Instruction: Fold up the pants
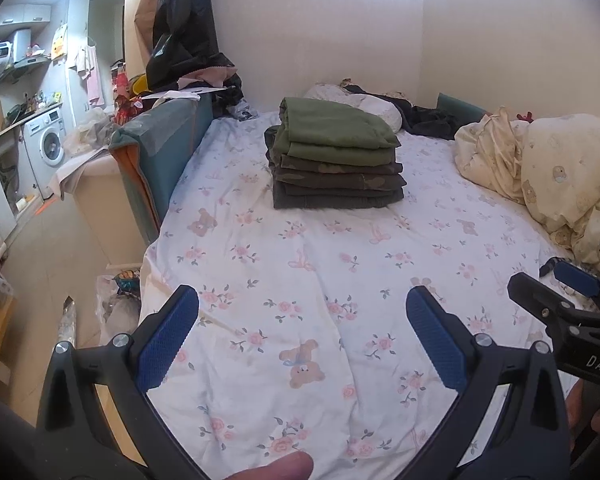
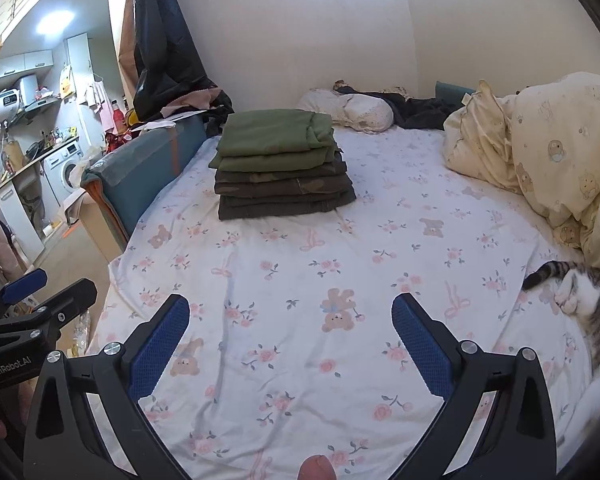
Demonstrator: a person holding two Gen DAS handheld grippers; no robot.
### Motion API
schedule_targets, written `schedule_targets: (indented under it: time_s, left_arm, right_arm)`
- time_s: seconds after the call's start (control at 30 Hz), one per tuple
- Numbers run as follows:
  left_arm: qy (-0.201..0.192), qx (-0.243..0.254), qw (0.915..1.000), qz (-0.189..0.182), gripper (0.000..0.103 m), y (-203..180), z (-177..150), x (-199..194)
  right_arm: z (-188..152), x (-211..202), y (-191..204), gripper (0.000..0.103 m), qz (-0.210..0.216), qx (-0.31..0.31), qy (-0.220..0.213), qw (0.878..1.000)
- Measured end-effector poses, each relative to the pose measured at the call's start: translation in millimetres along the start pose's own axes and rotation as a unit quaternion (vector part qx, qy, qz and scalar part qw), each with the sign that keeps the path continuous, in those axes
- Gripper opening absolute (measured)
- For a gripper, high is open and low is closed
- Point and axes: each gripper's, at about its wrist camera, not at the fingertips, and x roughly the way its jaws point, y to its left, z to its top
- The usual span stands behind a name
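Observation:
A stack of folded pants (image 1: 334, 160) lies on the floral bed sheet (image 1: 300, 280) toward the far side of the bed: olive green ones on top, camouflage and dark ones below. It also shows in the right wrist view (image 2: 280, 164). My left gripper (image 1: 302, 304) is open and empty, held above the near part of the sheet. My right gripper (image 2: 290, 312) is open and empty too, beside the left one. Each gripper shows at the edge of the other's view: the right gripper (image 1: 556, 280) at right, the left gripper (image 2: 48, 284) at left.
A cream quilt (image 2: 548, 148) is bunched at the right. A tabby cat (image 2: 588, 300) lies on the sheet at the right edge. Pillows and dark clothes (image 2: 412, 108) lie by the far wall. A teal headboard (image 1: 160, 152) bounds the bed's left side; a washing machine (image 1: 46, 142) stands beyond.

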Motion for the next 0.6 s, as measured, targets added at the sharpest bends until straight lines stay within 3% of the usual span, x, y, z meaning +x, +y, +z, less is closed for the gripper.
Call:
schedule_targets:
  time_s: [0.6]
  left_arm:
    - [-0.003,0.002,1.0000,0.000,0.102,-0.6,0.3,0.2]
  right_arm:
    - [1.1,1.2,-1.9,0.103,-0.001,-0.003,-0.002,1.000]
